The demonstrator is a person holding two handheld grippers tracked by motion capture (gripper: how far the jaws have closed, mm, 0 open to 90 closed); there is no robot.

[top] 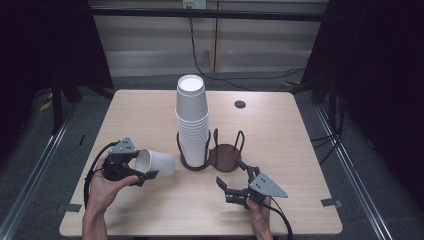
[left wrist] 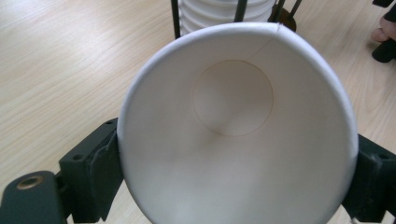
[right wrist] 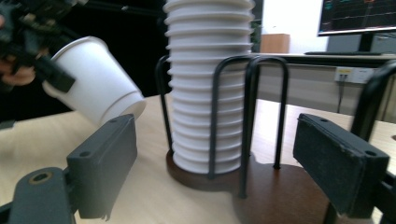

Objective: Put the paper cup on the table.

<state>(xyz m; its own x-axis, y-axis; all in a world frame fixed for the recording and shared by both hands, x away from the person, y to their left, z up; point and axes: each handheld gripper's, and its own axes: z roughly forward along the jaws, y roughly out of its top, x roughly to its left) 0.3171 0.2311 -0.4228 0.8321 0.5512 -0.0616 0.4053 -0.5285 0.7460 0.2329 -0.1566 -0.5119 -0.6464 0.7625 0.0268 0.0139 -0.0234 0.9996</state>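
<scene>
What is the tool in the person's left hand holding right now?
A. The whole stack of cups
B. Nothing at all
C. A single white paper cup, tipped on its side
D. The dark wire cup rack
C: the left tool grips a single white paper cup by its rim, lying sideways beside the tall stack of white paper cups.

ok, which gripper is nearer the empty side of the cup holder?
Right. The right gripper sits just in front of the empty side; the left gripper, holding a cup, is beyond the stack.
</scene>
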